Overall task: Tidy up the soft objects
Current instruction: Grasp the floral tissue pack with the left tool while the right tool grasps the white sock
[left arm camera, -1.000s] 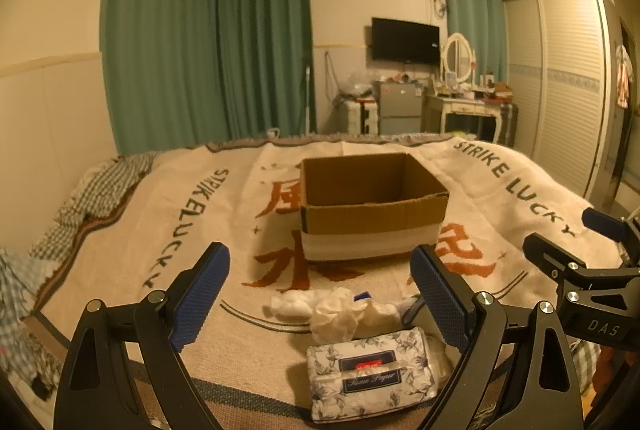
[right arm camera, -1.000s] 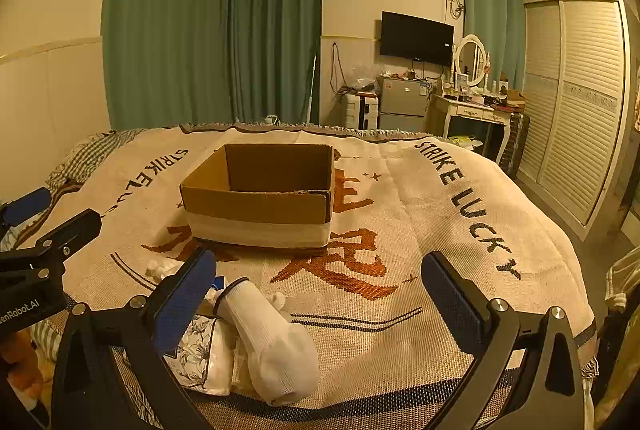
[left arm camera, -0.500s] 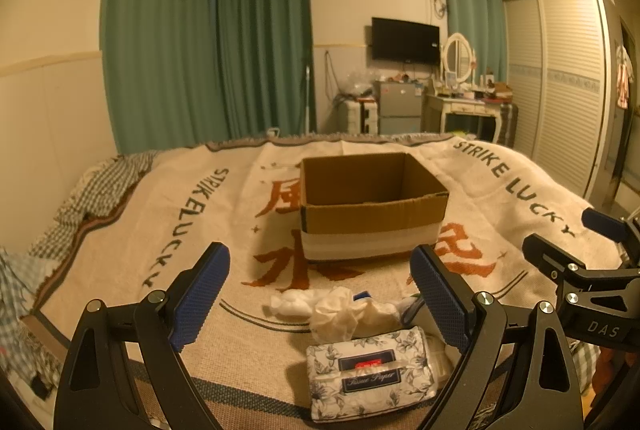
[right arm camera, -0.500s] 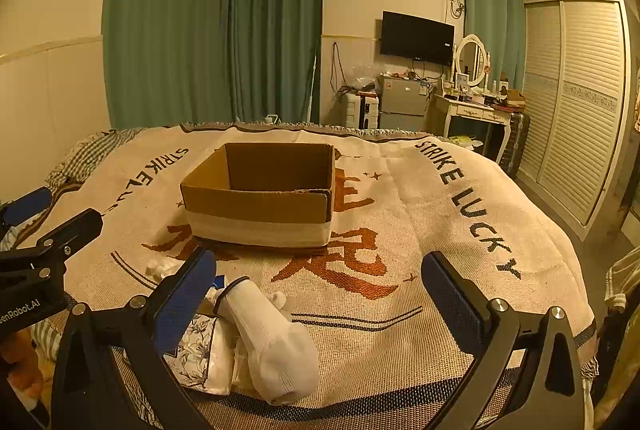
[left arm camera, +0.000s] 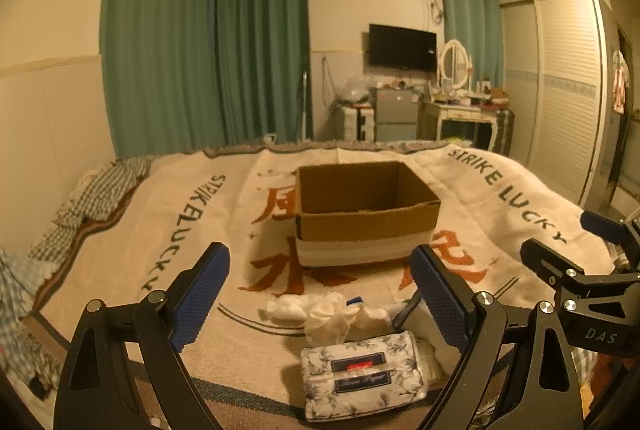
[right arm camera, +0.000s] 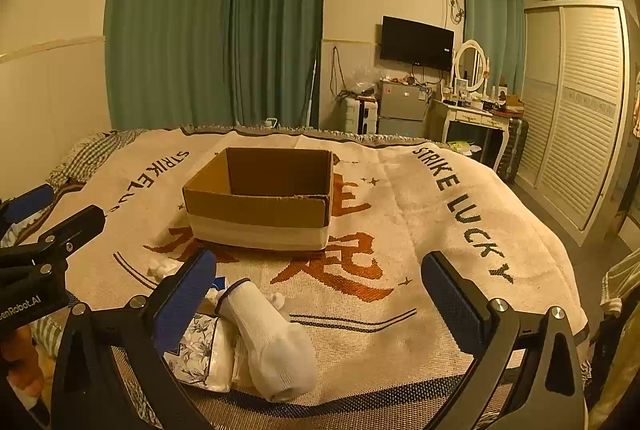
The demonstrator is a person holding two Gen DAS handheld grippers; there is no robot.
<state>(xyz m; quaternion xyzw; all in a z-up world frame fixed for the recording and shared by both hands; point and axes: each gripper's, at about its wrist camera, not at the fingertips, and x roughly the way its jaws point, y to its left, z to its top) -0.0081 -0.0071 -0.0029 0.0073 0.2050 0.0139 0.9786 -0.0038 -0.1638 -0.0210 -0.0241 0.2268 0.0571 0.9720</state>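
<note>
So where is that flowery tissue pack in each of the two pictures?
Left wrist view: the tissue pack lies bottom centre, between the open left gripper fingers, label facing up.
Right wrist view: the tissue pack sits lower left, partly hidden behind the right gripper's left finger, beside the white sock.
Shared landmark: the cardboard box stands beyond it on the blanket.

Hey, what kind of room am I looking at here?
Most likely a home bedroom. A bed covered by a printed blanket fills the foreground, and along the far wall stand a dressing table with an oval mirror and a louvered wardrobe.
</note>
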